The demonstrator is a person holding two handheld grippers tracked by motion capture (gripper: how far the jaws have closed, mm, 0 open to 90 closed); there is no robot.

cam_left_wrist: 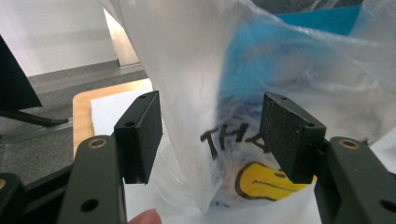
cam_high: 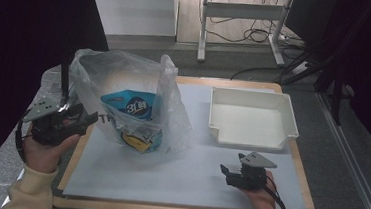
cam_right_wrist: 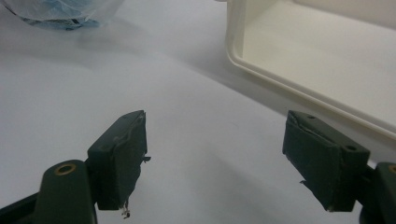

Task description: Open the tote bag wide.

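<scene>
One plastic bag (cam_high: pixel 123 99), one white tray (cam_high: pixel 252 119), two grippers.

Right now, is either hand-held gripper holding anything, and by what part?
Nothing is gripped. The left hand-held gripper has a fold of the plastic bag between open jaws; the right hand-held gripper is open over the table.
</scene>
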